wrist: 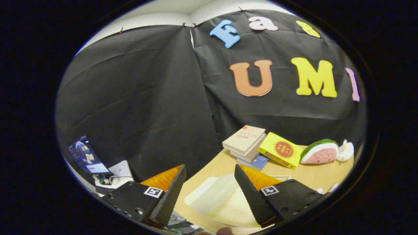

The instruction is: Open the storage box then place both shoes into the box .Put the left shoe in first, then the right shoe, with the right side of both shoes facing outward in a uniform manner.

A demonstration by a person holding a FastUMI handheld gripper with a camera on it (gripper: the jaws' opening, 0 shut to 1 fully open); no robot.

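The gripper point(209, 176) hangs with fingers spread wide above the translucent white plastic storage box point(215, 197) on the pale wooden table point(313, 174)

Claw point(209, 192): 2 wedge-shaped fingers point(169, 195) w/ ribbed inner faces, tapering to pointed tips. Each sits on a flat dark plate w/ small screws along the edge & a square black-and-white marker tag near the finger base. Orange panels behind both fingers. Fingers stand apart, w/ a wide gap between them
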